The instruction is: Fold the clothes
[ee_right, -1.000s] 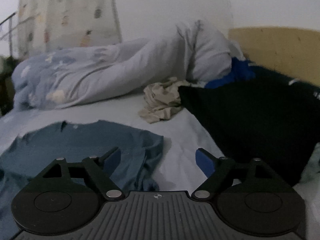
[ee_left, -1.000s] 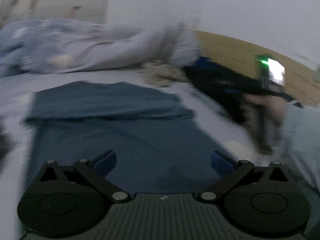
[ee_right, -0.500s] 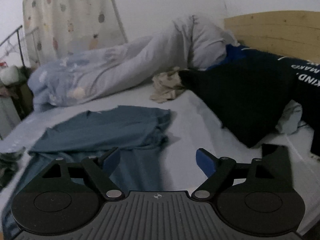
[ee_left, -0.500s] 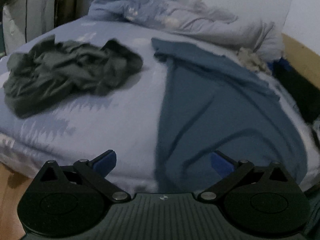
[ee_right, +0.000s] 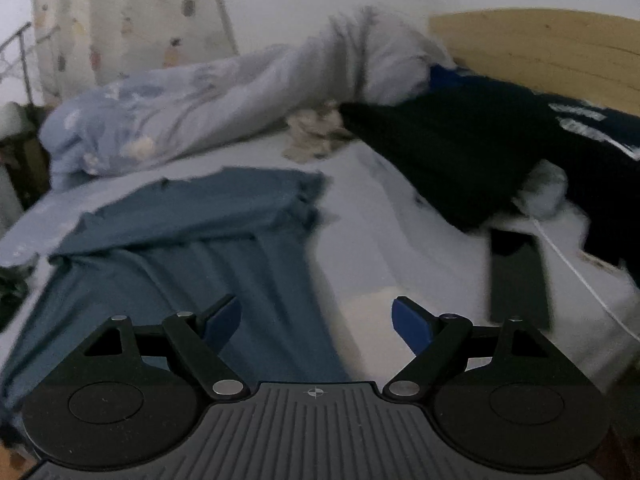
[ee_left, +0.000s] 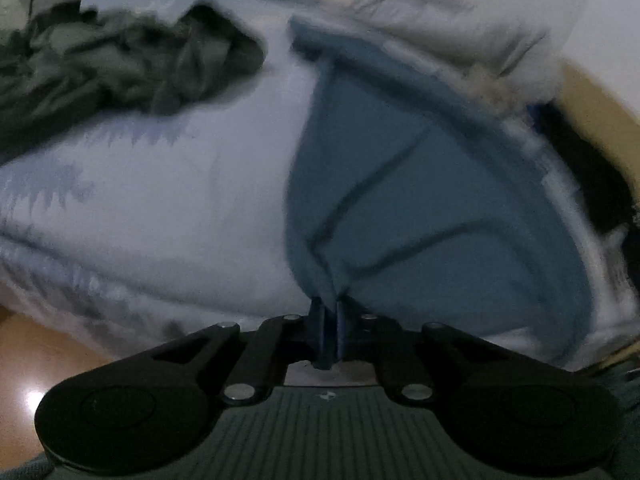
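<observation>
A blue T-shirt lies spread on the pale bed sheet, sleeves folded in near the far end. My left gripper is shut on the shirt's near-left hem corner, which bunches up between the blue fingers. In the right wrist view the same shirt runs from the front left toward the middle. My right gripper is open and empty, hovering over the shirt's near-right edge; its left finger is above the cloth, its right finger above the sheet.
A crumpled dark green garment lies left of the shirt. A rolled quilt lies at the back. A black garment, a dark phone, a white cable and a wooden headboard are on the right. The bed edge and wood floor are close in front.
My left gripper moved down to the shirt's near hem and closed on it. My right gripper pulled back toward the near edge of the bed and stayed open.
</observation>
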The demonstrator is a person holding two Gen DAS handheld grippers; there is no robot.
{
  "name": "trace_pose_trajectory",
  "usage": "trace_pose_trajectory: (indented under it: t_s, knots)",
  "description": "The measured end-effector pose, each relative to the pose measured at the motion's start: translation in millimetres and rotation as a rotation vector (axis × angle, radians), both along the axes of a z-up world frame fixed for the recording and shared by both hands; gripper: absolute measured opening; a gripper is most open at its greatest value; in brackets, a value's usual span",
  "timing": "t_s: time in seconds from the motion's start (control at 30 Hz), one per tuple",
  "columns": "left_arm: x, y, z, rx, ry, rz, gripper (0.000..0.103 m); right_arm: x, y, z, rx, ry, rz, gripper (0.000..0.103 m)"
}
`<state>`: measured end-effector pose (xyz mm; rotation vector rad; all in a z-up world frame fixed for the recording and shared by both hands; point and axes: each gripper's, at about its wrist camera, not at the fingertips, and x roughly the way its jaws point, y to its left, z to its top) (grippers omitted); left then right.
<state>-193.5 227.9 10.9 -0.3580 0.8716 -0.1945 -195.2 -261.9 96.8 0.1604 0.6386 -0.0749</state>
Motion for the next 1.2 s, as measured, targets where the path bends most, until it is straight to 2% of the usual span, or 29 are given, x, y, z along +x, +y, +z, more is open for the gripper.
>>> trace_pose_trajectory:
  t_s: [0.07,0.2,0.37,0.5,0.67,0.83,1.07,1.13,1.2]
  knots:
    - [-6.8,7.0,27.5,-0.064,-0.060,-0.026,0.009,-12.5,-3.1,-7.1,-0.016,0.041,-0.013,0.085]
    - [-12.8,18.2,81.1,-0.195,-0.144,-0.070,0.009,-36.5,8.4,-28.0,-0.068,0.140,0.030,0.085]
    - [-18.4,17.9,115.9,-0.265,-0.205,-0.082,0.008,-56.4,12.4,-47.7,-0.082,0.231,0.056,0.085]
    - [-27.6,32.0,118.1,-0.277,-0.204,-0.016,0.008,-65.7,4.6,-62.4,-0.097,0.292,0.045,0.083]
    - [-31.2,49.6,116.3,-0.267,-0.174,0.053,0.006,-67.0,2.5,-76.5,-0.070,0.305,0.071,0.078]
    - [-33.8,53.1,113.1,-0.252,-0.154,0.076,0.006,-60.7,11.9,-89.2,-0.040,0.289,0.142,0.078]
    - [-37.5,51.0,112.5,-0.236,-0.147,0.069,0.006,-47.6,23.8,-112.5,-0.069,0.318,0.186,0.077]
    - [-37.9,50.0,109.8,-0.236,-0.139,0.071,0.006,-44.0,25.5,-118.1,-0.070,0.316,0.200,0.060]
    - [-39.3,50.2,107.3,-0.240,-0.134,0.074,0.006,-41.1,23.7,-121.2,-0.065,0.332,0.182,0.019]
